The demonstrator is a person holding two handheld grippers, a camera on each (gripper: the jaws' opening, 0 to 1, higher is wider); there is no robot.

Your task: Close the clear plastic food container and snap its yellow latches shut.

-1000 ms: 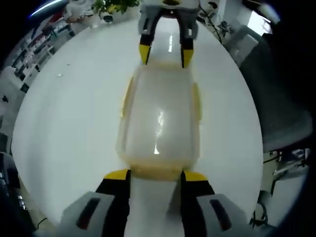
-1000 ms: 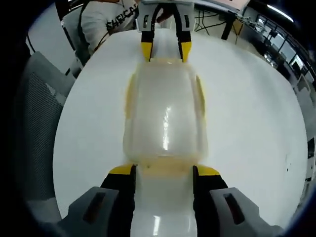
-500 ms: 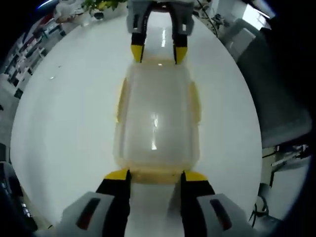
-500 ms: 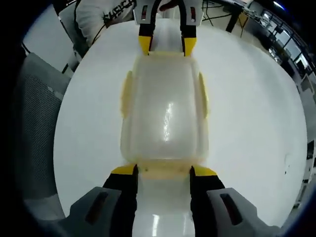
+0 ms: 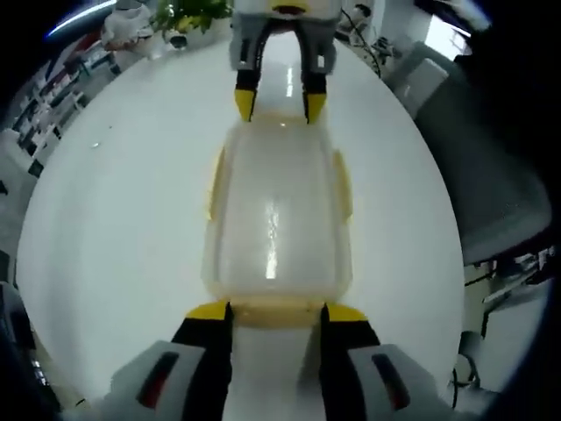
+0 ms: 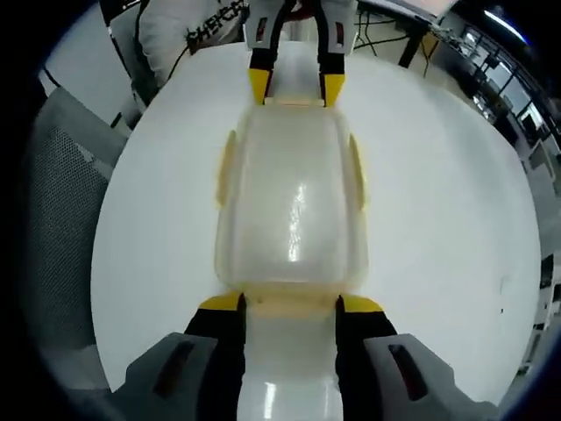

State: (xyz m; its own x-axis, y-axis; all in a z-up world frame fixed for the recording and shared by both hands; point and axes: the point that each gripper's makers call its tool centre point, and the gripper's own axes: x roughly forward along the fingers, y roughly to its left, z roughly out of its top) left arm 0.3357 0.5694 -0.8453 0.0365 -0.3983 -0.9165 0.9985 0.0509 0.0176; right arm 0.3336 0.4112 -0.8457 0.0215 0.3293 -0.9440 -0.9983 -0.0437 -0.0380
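The clear plastic container (image 5: 276, 219) lies lengthwise on the white table with its lid on. Yellow latches (image 5: 213, 184) sit along its long sides and look folded against the walls. My left gripper (image 5: 277, 312) is open at the near end, its yellow fingertips (image 5: 208, 311) on either side of the pale yellow end latch (image 5: 276, 309). My right gripper (image 5: 274, 105) stands at the far end. In the right gripper view the same container (image 6: 291, 210) runs away from my open right gripper (image 6: 291, 303) toward the left gripper (image 6: 290, 88), with side latches (image 6: 225, 167) showing.
The round white table (image 5: 105, 219) has bare room on both sides of the container. A grey chair (image 5: 491, 175) stands beyond its edge, and a potted plant (image 5: 188, 13) at the far rim. A mesh chair (image 6: 53, 202) and a person in a white shirt (image 6: 193, 35) are nearby.
Both views have shifted slightly with the hands. Each gripper has kept its place at its end of the container, and the far gripper's tips sit a little closer to the end latch.
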